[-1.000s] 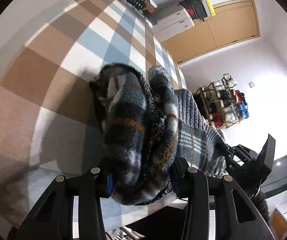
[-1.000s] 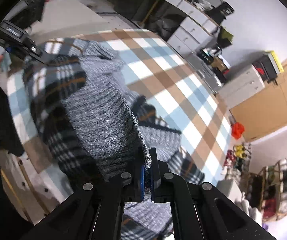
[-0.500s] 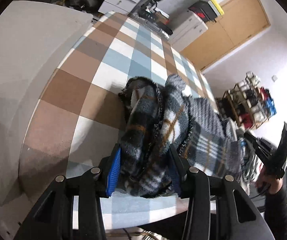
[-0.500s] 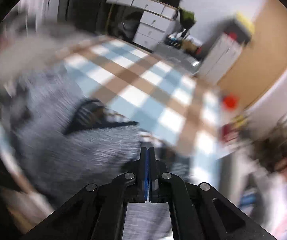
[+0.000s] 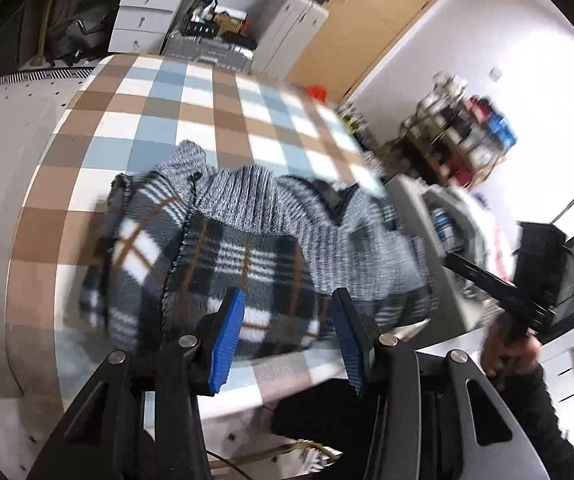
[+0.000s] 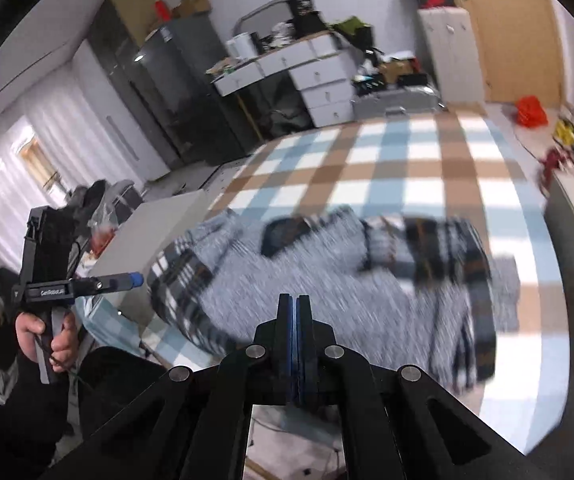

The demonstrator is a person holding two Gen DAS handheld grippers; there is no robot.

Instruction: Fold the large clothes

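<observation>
Blue ribbed pads [image 5: 227, 334] on the left gripper [image 5: 287, 336] stand wide apart, with nothing between them; the plaid edge of the sweater [image 5: 247, 256] lies just beyond their tips, apart from them. On the right gripper [image 6: 296, 332] the two blue pads [image 6: 287, 332] are pressed flat together and pinch nothing, hanging above the near edge of the same sweater [image 6: 327, 280].

That sweater is a thick grey knit with dark plaid panels crossed by white and orange lines. It lies bunched and partly folded on the near part of the table [image 5: 191, 108], whose cloth is checked in brown, pale blue and white. Its outline is smeared by motion blur in both views, so the exact folds cannot be made out.

From the left wrist view, the right gripper [image 5: 527, 280] shows at the far right, held in a hand [image 5: 507, 352] off the table's edge. From the right wrist view, the left gripper [image 6: 83, 284] shows at the left, gripped by the other hand [image 6: 47, 336] beside the table's corner.

Beyond the table stand white drawers [image 6: 323, 84], a dark cabinet [image 6: 175, 92], a tall pale cupboard [image 6: 451, 48] and a wooden door [image 5: 371, 28]. A crowded shelf rack [image 5: 459, 136] stands to the right, and a red bag [image 6: 531, 110] lies on the floor.
</observation>
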